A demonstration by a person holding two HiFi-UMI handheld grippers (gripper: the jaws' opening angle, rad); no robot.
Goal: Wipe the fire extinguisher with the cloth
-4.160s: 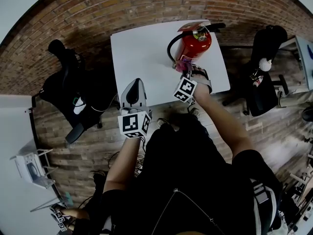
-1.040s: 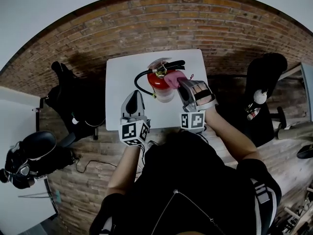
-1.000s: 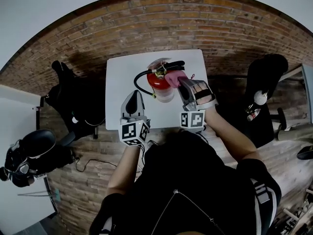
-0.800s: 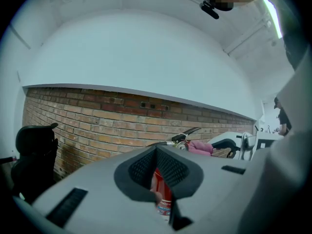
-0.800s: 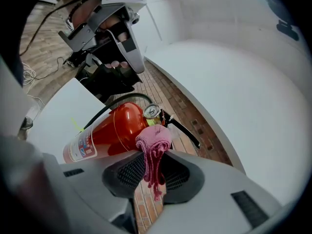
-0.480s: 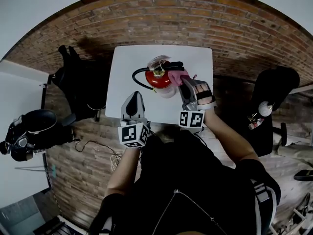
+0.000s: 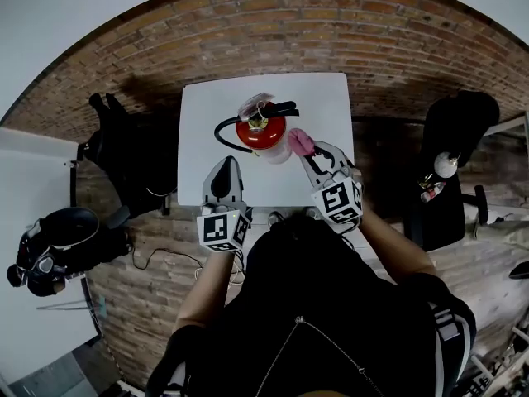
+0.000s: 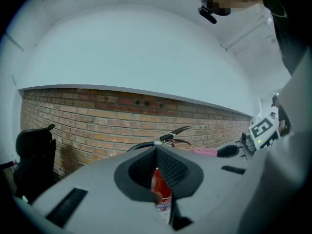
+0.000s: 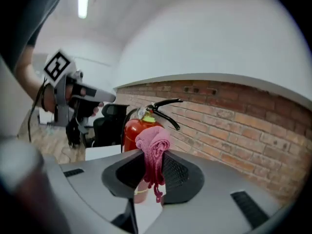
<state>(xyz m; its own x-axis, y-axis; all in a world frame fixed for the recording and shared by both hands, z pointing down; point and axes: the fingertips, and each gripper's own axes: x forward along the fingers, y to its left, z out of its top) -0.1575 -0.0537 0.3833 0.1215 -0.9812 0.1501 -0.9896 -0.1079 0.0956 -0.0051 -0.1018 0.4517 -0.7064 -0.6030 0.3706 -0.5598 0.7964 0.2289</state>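
Note:
A red fire extinguisher (image 7: 259, 131) with a black hose and lever stands upright on the white table (image 7: 207, 114). My right gripper (image 7: 304, 150) is shut on a bunched pink cloth (image 7: 298, 142), close beside the extinguisher's right side. In the right gripper view the cloth (image 9: 153, 151) hangs from the shut jaws in front of the extinguisher (image 9: 132, 129). I cannot tell whether they touch. My left gripper (image 7: 223, 169) is shut and holds nothing, over the table's near edge, short of the extinguisher (image 8: 161, 191).
A brick wall (image 7: 273, 31) runs behind the table. Black office chairs stand on the left (image 7: 124, 151) and right (image 7: 455, 131). A white desk (image 7: 33, 180) and a dark helmet-like object (image 7: 58, 246) lie at far left. The floor is brick.
My right gripper has drawn the pink cloth back from the extinguisher's top to beside its right flank. The left gripper has stayed put, and the head view has shifted a little.

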